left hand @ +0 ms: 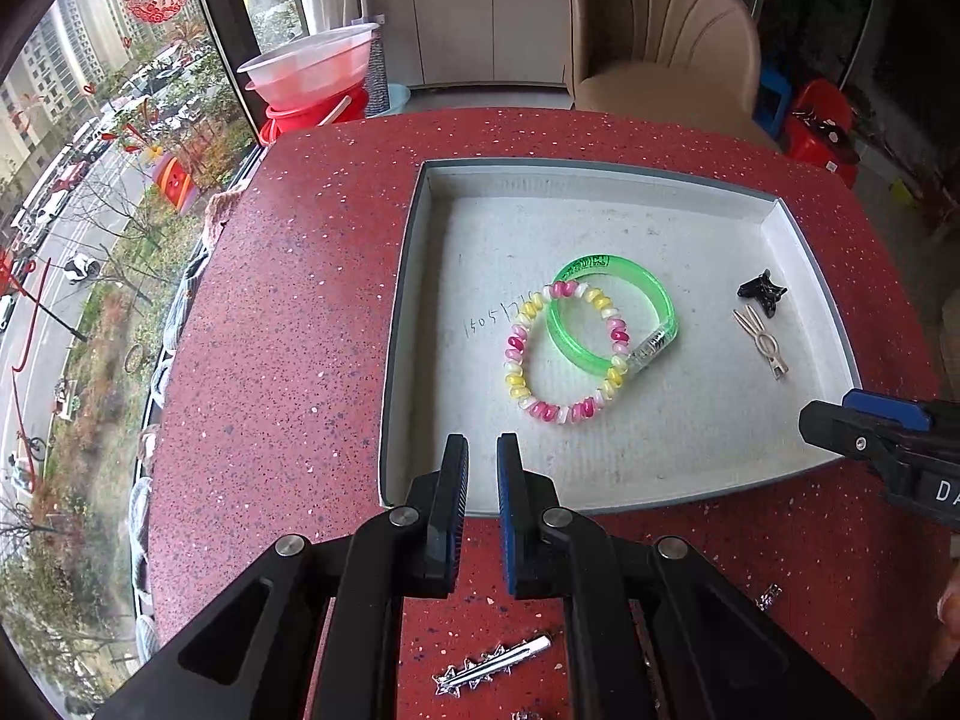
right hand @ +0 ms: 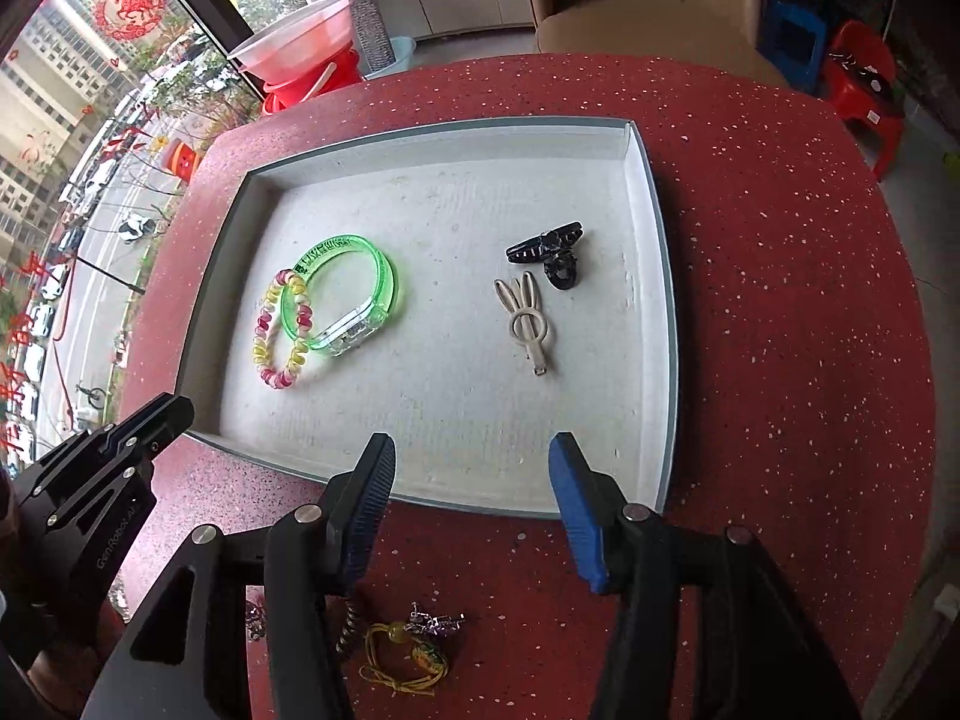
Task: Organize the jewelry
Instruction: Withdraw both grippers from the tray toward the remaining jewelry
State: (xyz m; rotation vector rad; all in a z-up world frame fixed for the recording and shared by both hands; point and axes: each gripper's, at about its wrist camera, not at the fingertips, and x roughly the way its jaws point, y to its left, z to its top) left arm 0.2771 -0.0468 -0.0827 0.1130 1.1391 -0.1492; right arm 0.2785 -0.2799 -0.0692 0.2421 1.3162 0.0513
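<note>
A shallow white tray (left hand: 408,300) (right hand: 651,300) lies on the red speckled table. In it a green translucent bangle (left hand: 654,300) (right hand: 384,264) overlaps a pink, yellow and white beaded bracelet (left hand: 519,360) (right hand: 264,336). To the right lie a black claw clip (left hand: 761,293) (right hand: 549,249) and a beige rabbit-shaped hair clip (left hand: 761,339) (right hand: 528,324). My left gripper (left hand: 482,447) hovers over the tray's near edge, shut and empty. My right gripper (right hand: 471,447) is open above the near edge, nothing between its fingers. A silver star hair clip (left hand: 492,663) and a yellow cord bracelet (right hand: 408,654) lie on the table below the grippers.
A small silver trinket (right hand: 435,624) lies by the cord bracelet. A beige chair (left hand: 660,48) stands behind the table, with red basins (left hand: 312,84) at the back left by the window. The table's left edge (left hand: 180,360) runs along the glass.
</note>
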